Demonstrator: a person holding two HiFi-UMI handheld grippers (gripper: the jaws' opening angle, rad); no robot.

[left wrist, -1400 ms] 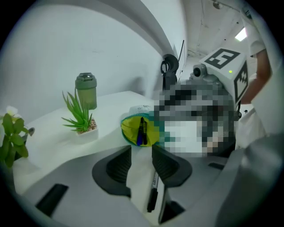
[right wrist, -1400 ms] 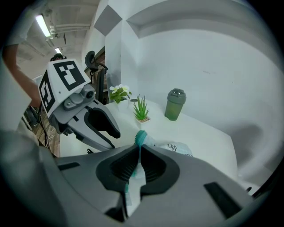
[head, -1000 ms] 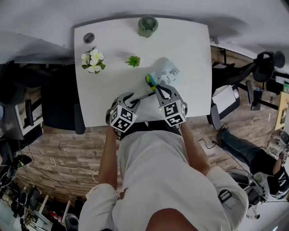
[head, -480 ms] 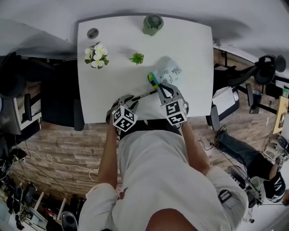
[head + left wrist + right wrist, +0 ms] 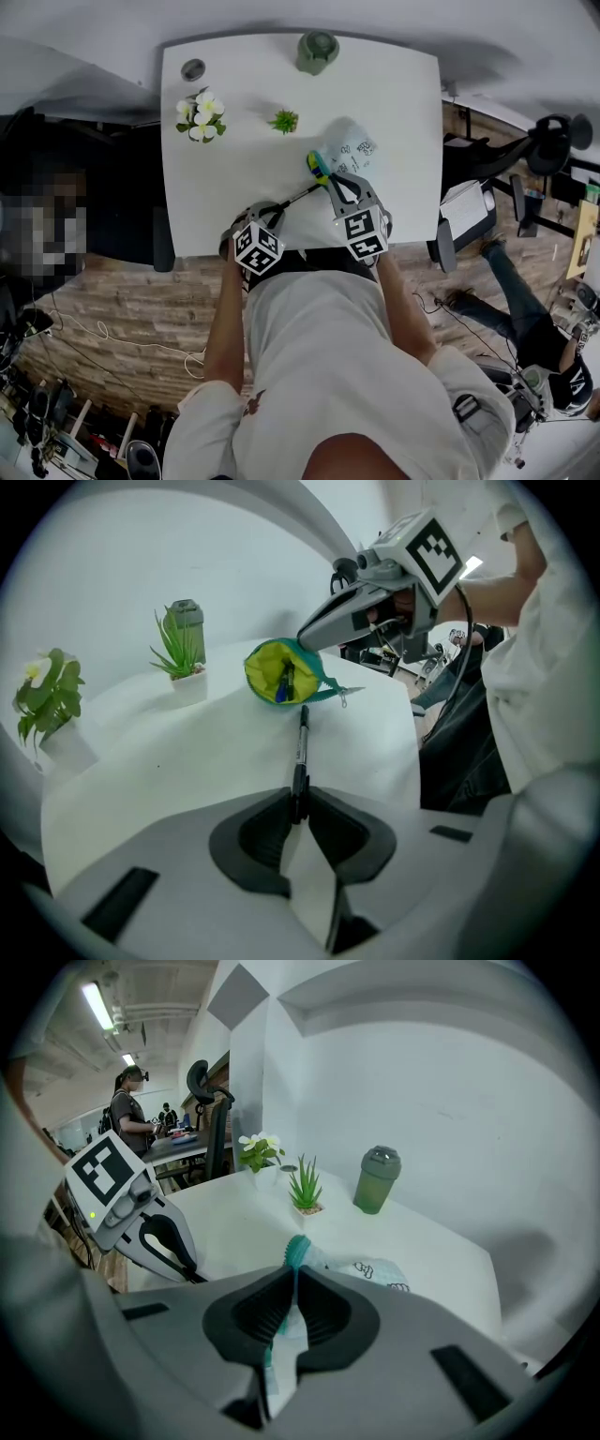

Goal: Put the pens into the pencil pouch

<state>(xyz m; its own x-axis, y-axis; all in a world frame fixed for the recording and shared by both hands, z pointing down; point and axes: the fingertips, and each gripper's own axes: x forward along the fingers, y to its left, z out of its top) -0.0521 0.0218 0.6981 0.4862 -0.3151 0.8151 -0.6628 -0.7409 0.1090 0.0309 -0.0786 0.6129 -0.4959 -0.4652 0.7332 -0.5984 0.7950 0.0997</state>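
Left gripper (image 5: 298, 803): its jaws have just been closing, and now they're pinching the back end of a slim black pen (image 5: 301, 752). The rest of the pen sticks straight out ahead of the jaws. So the pick-up looks done to me, and what's left is feeding it in.

Right gripper (image 5: 293, 1277) is pressed together on the teal rim of the pale printed fabric pouch (image 5: 375, 1274), holding its mouth up and open toward the other gripper.

In the left gripper view the pouch (image 5: 279, 674) shows a yellow-green lining, and the pen's far tip stops just short of that opening, lined up with it pretty well. From the head view the pen (image 5: 302, 195) bridges the gap between the left gripper (image 5: 270, 208) and the right gripper (image 5: 330, 180), near the front edge of the white table (image 5: 394, 94).

Hard to make out:
- There's something blue and dark inside the pouch mouth, probably pens, but I can't count them.
- I can't tell if the pen is resting on the table or is lifted just off it.
- The gripped end of the pen is buried between the pads.

Further back sit 1 green lidded canister (image 5: 317, 52), 1 small spiky green plant (image 5: 283, 120) and 1 pot of white flowers (image 5: 200, 117), all well clear.
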